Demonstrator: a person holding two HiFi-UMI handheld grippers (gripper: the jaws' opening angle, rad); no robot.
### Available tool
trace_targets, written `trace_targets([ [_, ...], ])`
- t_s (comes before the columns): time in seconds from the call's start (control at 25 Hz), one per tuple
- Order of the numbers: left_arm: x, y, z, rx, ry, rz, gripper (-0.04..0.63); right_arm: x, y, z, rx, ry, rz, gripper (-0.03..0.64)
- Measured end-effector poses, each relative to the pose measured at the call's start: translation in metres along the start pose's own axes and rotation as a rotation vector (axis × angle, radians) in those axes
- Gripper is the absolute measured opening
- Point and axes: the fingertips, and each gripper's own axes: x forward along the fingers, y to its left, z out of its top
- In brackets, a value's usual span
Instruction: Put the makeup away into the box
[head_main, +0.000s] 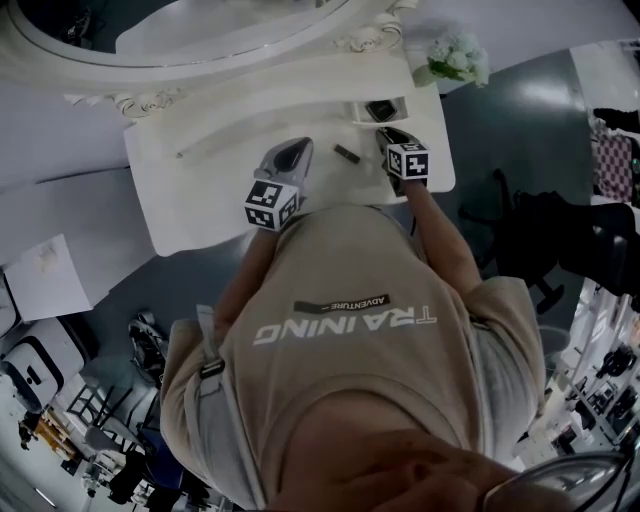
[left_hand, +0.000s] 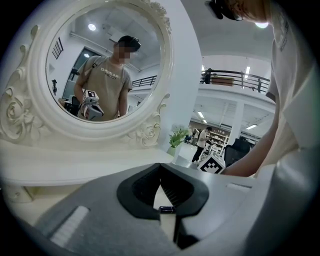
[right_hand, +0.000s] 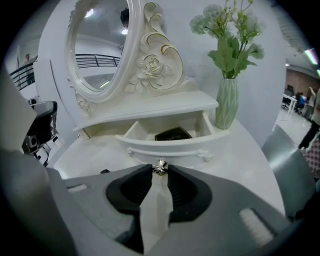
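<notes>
Now R gripper (right_hand: 159, 171) tight on round shiny metal knob (right_hand: 159, 167); L gripper (left_hand: 160, 173) closed.

— Can you read any writing from here?
— Only on the person's shirt (head_main: 340, 390): big white letters spell "TRAINING".
— Anything more?
— A small dark patch (head_main: 342, 304) next to that word reads "ADVENTURE". In the head view both run upside down.

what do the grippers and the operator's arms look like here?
The left gripper and right gripper: light grey moulded shells, each topped by a white cube with black square markers. The fingers are black, ribbed on the inner faces. No cables visible. The person wears a beige short-sleeved T-shirt with white TRAINING print; forearms uncovered.
</notes>
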Motion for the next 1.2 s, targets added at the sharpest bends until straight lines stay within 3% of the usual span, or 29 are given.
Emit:
trace_targets([
  [0.16, -0.002, 0.002, -0.002, -0.002, 0.009, 0.003, 0.006, -0.005, 0.002, -0.001, -0.056, -0.025, -0.011, 0.107],
  [0.52, 0.004, 0.010, -0.005, -0.007, 0.024, -0.011, 0.006, -0.035, 0.020, -0.015, -0.061, -0.048, 0.051, 0.124],
  [0.6, 0.007, 0.009, -0.004, -0.009, 0.027, -0.023, 0.006, -0.034, 0.035, -0.019, -0.117, -0.023, 0.105, 0.123],
  [0.84, 0.011, 0.012, -0.003, -0.006, 0.027, -0.029, 0.006, -0.023, 0.090, -0.033, -0.428, 0.050, 0.255, 0.126],
  [1.2, -0.010, 0.028, -0.019, -0.041, 0.030, 0.045, 0.006, 0.002, 0.105, -0.053, -0.508, 0.131, 0.298, 0.127],
])
